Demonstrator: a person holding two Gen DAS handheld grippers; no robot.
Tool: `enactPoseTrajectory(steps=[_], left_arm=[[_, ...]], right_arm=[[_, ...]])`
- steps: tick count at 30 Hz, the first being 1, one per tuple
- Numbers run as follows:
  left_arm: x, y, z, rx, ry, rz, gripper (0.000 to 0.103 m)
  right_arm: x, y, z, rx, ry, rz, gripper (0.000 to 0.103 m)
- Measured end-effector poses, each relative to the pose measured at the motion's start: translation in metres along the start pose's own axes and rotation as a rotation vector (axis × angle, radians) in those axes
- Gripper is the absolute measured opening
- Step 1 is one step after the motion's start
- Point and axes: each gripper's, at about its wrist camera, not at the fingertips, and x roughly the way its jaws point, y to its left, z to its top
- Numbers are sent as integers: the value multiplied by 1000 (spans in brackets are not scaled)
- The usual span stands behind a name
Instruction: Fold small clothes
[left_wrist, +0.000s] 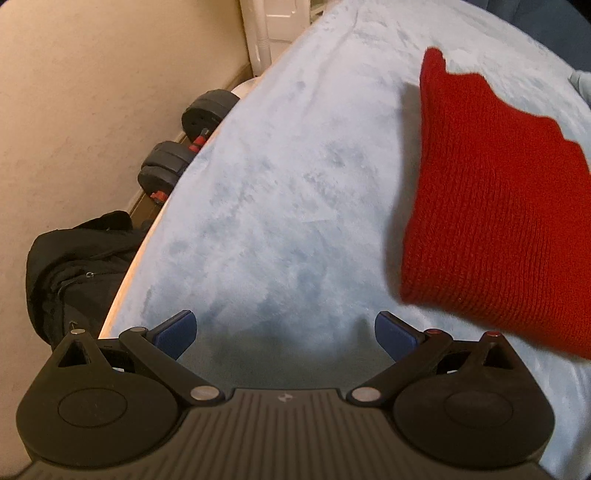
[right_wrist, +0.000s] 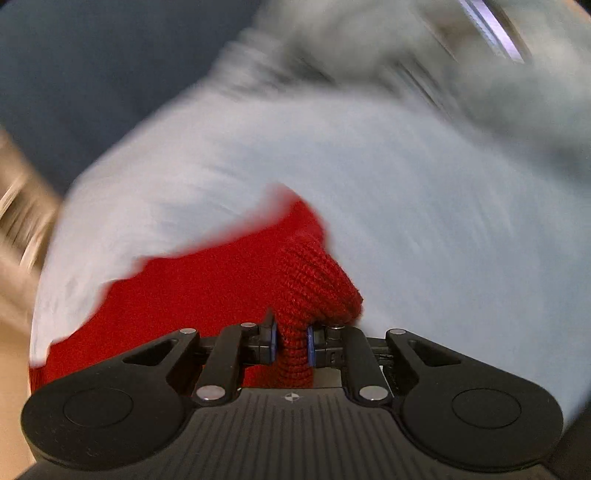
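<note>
A red knitted garment (left_wrist: 491, 206) hangs lifted above the pale blue fleece blanket (left_wrist: 288, 184), at the right of the left wrist view. My left gripper (left_wrist: 284, 332) is open and empty, low over the blanket, left of the garment's lower edge. In the right wrist view my right gripper (right_wrist: 291, 341) is shut on a bunched fold of the red garment (right_wrist: 207, 284), which spreads out to the left over the blanket (right_wrist: 424, 206). That view is blurred by motion.
The blanket's left edge (left_wrist: 155, 229) drops to a beige floor. Two black dumbbells (left_wrist: 192, 136) and a black bag (left_wrist: 77, 266) lie on the floor beside it. A crumpled grey cloth (right_wrist: 406, 48) lies at the far end in the right wrist view.
</note>
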Motion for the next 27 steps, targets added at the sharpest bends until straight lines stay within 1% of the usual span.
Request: enactPoseTrajectory(steps=[2, 3, 4, 6, 7, 8, 10, 11, 12, 13, 14, 17, 21, 23, 25, 26, 27], left_arm=[[-1, 8, 2, -20, -1, -14, 103], [-2, 13, 2, -34, 0, -24, 103], [-3, 17, 3, -44, -1, -30, 103], [-6, 25, 2, -63, -6, -34, 103], [-6, 29, 3, -66, -9, -34, 103], [-7, 33, 2, -69, -12, -31, 103], [-6, 40, 0, -77, -8, -25, 103], [-6, 42, -1, -81, -4, -26, 103], [-5, 45, -2, -86, 2, -26, 103], [-5, 48, -3, -89, 7, -27, 103], [-5, 50, -4, -90, 9, -29, 103], [-2, 54, -3, -91, 14, -32, 103], [0, 56, 0, -105, 9, -43, 103], [0, 55, 1, -109, 6, -46, 103], [-1, 53, 2, -106, 9, -48, 103], [0, 52, 3, -103, 10, -50, 103], [-2, 52, 3, -99, 7, -53, 103]], right_arm=[[-15, 69, 1, -228, -92, 77, 14], [-21, 100, -6, -335, -129, 121, 14], [-28, 135, -21, -468, -167, 177, 14], [-38, 186, -62, -706, -194, 290, 14], [-40, 206, -89, -828, -187, 349, 15], [-40, 219, -114, -926, -161, 398, 15], [-31, 235, -166, -1089, -67, 477, 15], [-26, 237, -184, -1137, -22, 494, 15], [-21, 237, -199, -1159, 4, 502, 15], [-19, 237, -209, -1171, -3, 487, 15], [-18, 237, -211, -1172, -19, 477, 15], [-18, 234, -192, -1088, 10, 507, 15], [-41, 238, -176, -1104, -65, 561, 15], [-44, 240, -181, -1148, -77, 575, 15], [-33, 241, -202, -1234, -3, 558, 16], [-25, 238, -216, -1293, 20, 536, 18], [-22, 235, -225, -1330, 10, 521, 26]])
